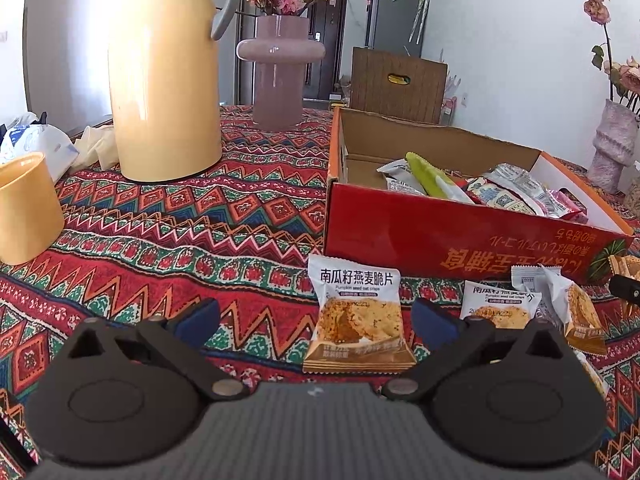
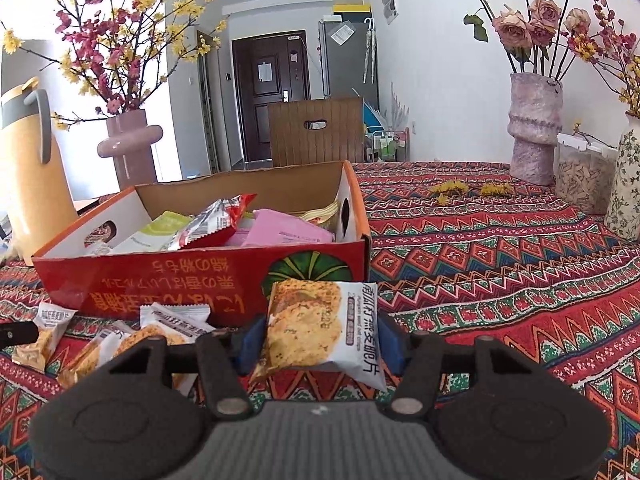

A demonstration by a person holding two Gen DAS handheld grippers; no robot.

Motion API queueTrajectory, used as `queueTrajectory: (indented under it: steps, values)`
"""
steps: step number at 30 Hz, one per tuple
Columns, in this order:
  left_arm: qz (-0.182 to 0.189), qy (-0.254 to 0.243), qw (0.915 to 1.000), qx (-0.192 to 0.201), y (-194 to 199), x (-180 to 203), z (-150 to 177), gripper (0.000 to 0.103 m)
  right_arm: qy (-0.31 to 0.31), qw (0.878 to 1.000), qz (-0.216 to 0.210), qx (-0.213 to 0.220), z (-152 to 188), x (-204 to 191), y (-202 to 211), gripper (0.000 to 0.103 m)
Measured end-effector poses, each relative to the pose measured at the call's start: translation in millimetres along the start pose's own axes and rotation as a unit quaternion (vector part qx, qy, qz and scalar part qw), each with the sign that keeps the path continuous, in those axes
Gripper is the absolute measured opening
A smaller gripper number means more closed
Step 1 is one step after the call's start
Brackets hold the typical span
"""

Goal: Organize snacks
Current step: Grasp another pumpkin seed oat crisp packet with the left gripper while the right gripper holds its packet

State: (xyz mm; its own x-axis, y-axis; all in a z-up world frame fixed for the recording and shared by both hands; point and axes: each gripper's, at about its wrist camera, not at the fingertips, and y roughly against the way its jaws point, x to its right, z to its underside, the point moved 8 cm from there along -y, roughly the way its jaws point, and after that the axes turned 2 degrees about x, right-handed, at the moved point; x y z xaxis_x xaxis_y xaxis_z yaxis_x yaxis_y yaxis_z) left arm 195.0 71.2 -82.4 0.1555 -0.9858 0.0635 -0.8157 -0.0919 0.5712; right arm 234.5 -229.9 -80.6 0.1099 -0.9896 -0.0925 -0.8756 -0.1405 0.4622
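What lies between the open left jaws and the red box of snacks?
In the left wrist view, one oat crisp packet lies on the patterned tablecloth between the left gripper and the red box; the rest of that stretch is bare cloth.

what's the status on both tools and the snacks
Right tool shut on oat crisp packet. Left tool open over another packet. Red box ahead, path clear.
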Motion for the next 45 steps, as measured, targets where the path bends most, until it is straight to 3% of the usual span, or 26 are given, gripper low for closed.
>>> queueTrajectory:
  steps: [16, 34, 35, 37, 39, 40, 45]
  values:
    - [-0.020, -0.014, 0.9957, -0.089, -35, 21, -5, 0.103, -0.010, 1.000, -0.012, 0.011, -1, 3, 5, 0.059]
    - [-0.034, -0.011, 0.9934, -0.108, -41, 22, -4, 0.103, -0.013, 1.000, -0.016, 0.014, -2, 2, 5, 0.059]
    - [-0.036, -0.010, 0.9937, -0.105, -40, 22, -4, 0.100, -0.012, 1.000, -0.016, 0.014, -2, 2, 5, 0.059]
    - [-0.034, -0.014, 0.9950, -0.093, -35, 24, -6, 0.085, -0.012, 1.000, -0.016, 0.013, -2, 2, 5, 0.059]
    - [-0.025, -0.020, 0.9960, -0.083, -31, 28, -8, 0.051, -0.012, 1.000, -0.016, 0.013, -2, 2, 5, 0.059]
    - [-0.018, -0.022, 0.9964, -0.079, -28, 29, -8, 0.045, -0.012, 1.000, -0.016, 0.013, -2, 2, 5, 0.059]
    - [-0.018, -0.029, 0.9970, -0.070, -21, 30, -5, 0.044, -0.011, 1.000, -0.015, 0.015, -3, 2, 5, 0.059]
